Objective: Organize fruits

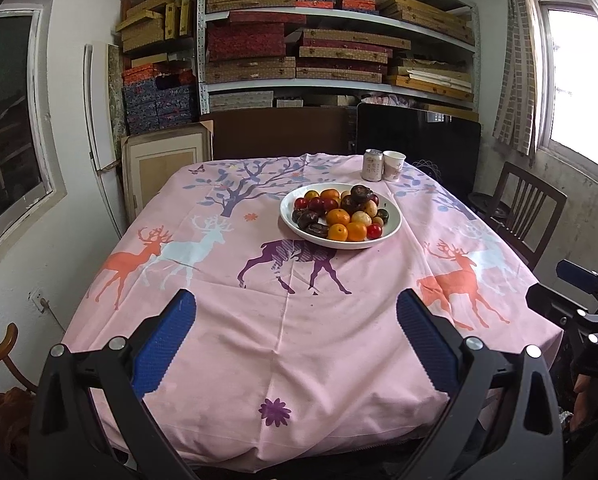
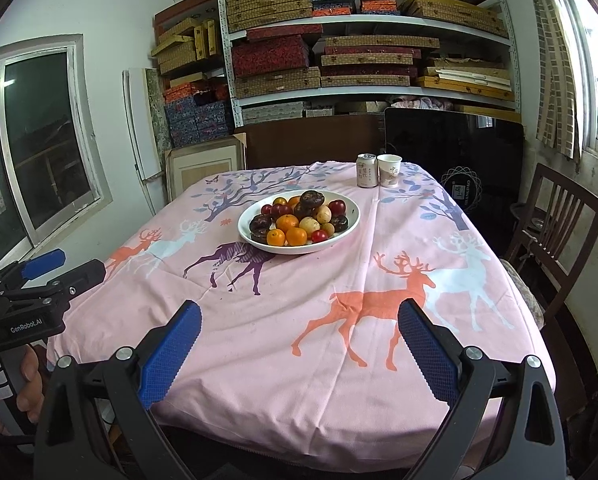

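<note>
Tablecloth (image 1: 299, 340), pink with printed deer, covers the table. Going left to right: the left gripper (image 1: 295, 316) hangs above the near edge, its blue pads spread wide with nothing between them; the white plate (image 1: 393, 222), past the middle, holds piled fruits (image 1: 339, 214) — oranges, red and dark ones; a can (image 1: 372, 165) and paper cup (image 1: 394, 165) stand touching behind it; the right gripper (image 2: 299, 326) is likewise spread and empty.

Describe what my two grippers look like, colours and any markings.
Both match: black angular frames with silver bolts and blue textured pads on the fingers. The left gripper seen from the right wrist bears white "GenRobot.AI" lettering on its black body, held in a bare hand. The right gripper looks identical.
</note>
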Tool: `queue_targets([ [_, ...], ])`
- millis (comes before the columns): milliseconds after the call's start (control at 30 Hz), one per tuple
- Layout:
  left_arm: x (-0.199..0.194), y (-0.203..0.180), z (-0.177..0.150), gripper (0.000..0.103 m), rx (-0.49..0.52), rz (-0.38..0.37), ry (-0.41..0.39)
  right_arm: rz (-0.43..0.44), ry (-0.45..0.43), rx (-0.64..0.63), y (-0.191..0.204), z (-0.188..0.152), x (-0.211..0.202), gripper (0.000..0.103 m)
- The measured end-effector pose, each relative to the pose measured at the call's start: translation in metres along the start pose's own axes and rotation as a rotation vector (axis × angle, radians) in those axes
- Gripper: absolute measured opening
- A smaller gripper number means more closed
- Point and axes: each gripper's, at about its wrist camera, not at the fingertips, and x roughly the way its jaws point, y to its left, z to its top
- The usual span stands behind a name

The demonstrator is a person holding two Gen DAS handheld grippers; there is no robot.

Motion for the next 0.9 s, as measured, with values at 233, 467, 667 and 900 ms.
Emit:
queue_targets([
  [233,0.0002,-0.0007,-0.0001,0.098,0.009,0.016,0.002,-0.001,-0.001,-0.007,0.0027,-0.0004,-0.002,0.099],
  [467,0.0006,0.0003,0.0002,0.098,0.009,0.017,0.004,-0.007,-0.004,-0.008,0.0043,-0.0006,-0.0027,0.099],
  [667,0.0007,0.0007,-0.0001,0.098,0.006,0.015,0.004,-0.007,0.001,-0.007,0.0037,-0.0015,-0.002,0.099],
  [900,0.0008,0.001,-0.0004,0.098,0.008,0.032,-0.002,-0.006,0.004,-0.007,0.0034,-0.0017,-0.0015,0.099],
])
